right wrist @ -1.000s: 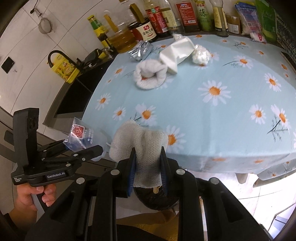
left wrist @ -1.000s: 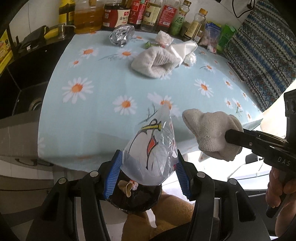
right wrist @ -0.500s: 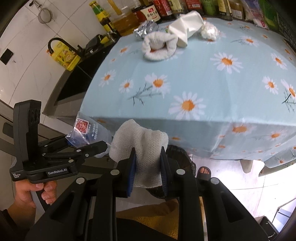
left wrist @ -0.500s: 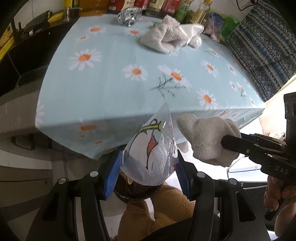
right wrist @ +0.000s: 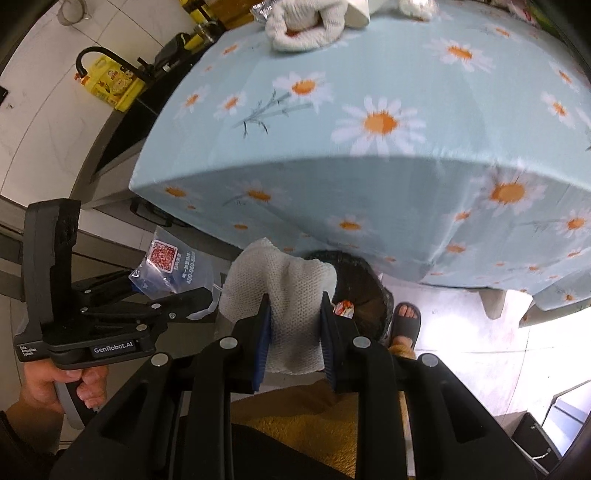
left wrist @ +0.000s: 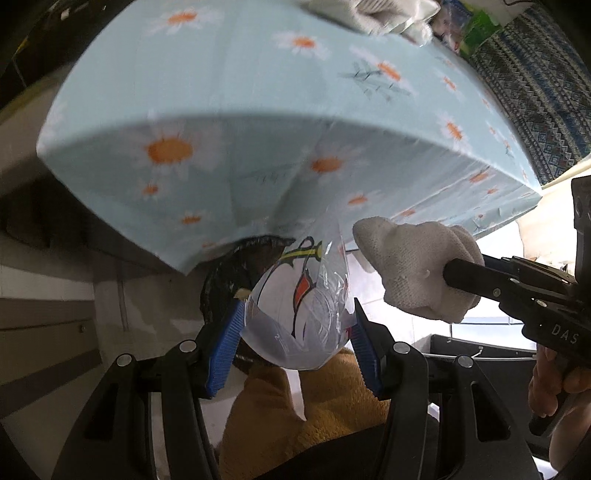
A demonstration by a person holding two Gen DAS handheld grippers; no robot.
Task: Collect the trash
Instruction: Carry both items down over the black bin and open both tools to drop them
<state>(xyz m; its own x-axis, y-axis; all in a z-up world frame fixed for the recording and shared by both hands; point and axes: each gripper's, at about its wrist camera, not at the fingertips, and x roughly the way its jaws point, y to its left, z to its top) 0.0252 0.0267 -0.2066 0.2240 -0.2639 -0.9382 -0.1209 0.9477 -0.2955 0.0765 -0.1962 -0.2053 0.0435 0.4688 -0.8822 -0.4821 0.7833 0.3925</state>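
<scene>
Both tools now sit lower, below the tabletop (right wrist: 388, 74) edge, above the bin (right wrist: 360, 280). Left tool (left wrist: 295, 334) grips a plastic bag (left wrist: 299, 310); right tool (right wrist: 295, 332) pinches a cloth (right wrist: 280, 291). Released off-centre, either could miss the bin.

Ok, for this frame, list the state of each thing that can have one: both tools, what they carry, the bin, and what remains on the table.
Left tool: shut on plastic bag.
Plastic bag: held, crumpled, above bin.
Right tool: shut on white cloth.
White cloth: held, bunched.
Trash bin: open, black-lined, under the table edge.
Rolled towel: lying on table.
</scene>
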